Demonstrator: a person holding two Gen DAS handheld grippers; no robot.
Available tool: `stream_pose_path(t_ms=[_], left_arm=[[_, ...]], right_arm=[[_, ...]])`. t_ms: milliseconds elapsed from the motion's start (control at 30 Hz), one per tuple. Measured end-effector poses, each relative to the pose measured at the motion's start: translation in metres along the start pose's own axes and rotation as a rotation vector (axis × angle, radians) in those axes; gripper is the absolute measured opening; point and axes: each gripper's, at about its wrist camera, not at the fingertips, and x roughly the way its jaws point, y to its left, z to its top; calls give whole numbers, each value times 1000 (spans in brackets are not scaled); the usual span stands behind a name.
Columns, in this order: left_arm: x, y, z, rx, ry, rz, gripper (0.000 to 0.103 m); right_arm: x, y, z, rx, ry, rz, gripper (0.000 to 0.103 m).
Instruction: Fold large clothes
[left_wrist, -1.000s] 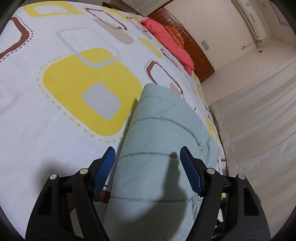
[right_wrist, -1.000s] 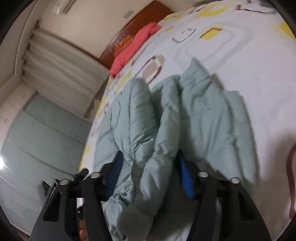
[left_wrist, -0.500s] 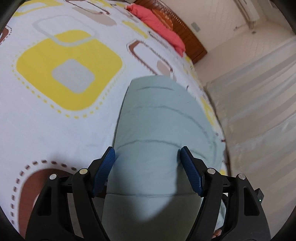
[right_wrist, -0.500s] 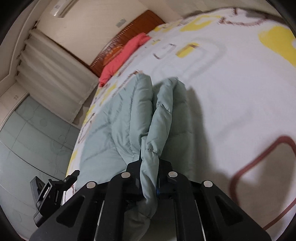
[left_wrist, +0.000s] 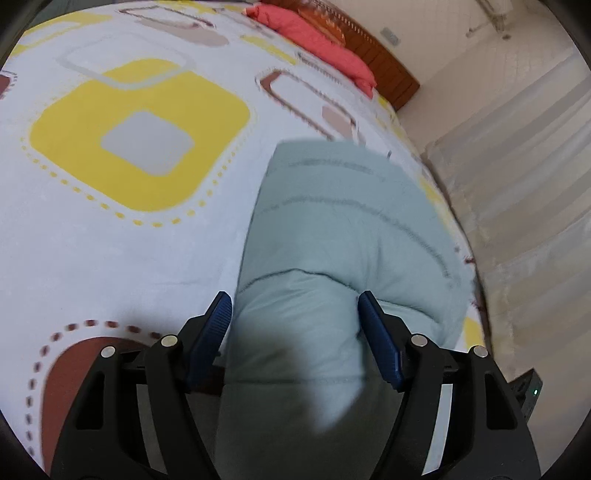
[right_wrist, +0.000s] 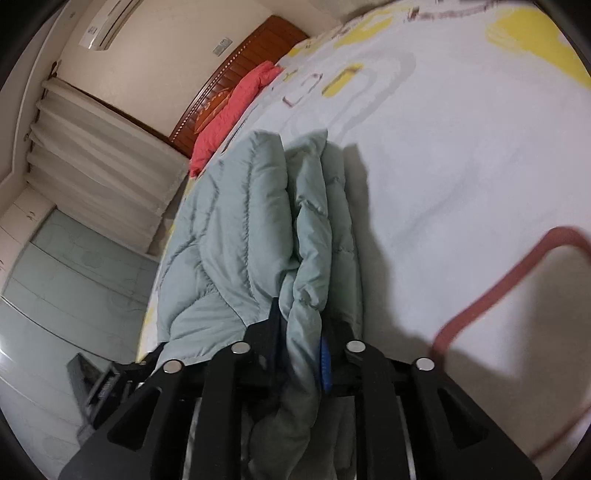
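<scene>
Pale green quilted puffer jacket (left_wrist: 343, 236), soft, bulky and slippery, lay on the patterned bed (left_wrist: 110, 251); right gripper (right_wrist: 301, 343) jaws, just easing apart, pinched a gathered edge, left gripper (left_wrist: 295, 332) jaws bracketed a puffy fold.

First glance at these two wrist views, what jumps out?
The pale green quilted jacket dominates both views, lying bunched near the edge of the bed, whose white sheet carries bold yellow and brown squares. The right gripper pinches a narrow fold of it, its jaws having just eased open a little, while the left gripper straddles a thick padded part with jaws wide. A red pillow lies by the wooden headboard.
</scene>
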Motion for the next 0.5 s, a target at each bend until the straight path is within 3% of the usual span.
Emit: stream_pose_path(t_ms=[100,267,333,500], left_arm=[[-22,0,0,2,-56,-53,70],[-33,4,-7,-64,-72,-127,70],[-28,7,-11,-93,-57,-122,70],[-21,16,-20,-139,-27,-105,70]], right_arm=[[-26,16,-6,-32,-57,-34,20],[-46,34,-17,-70,-86,23,20],[-50,40,-27,-92,-89,57,20],[-59,48,-33,-123,-141,31,20]])
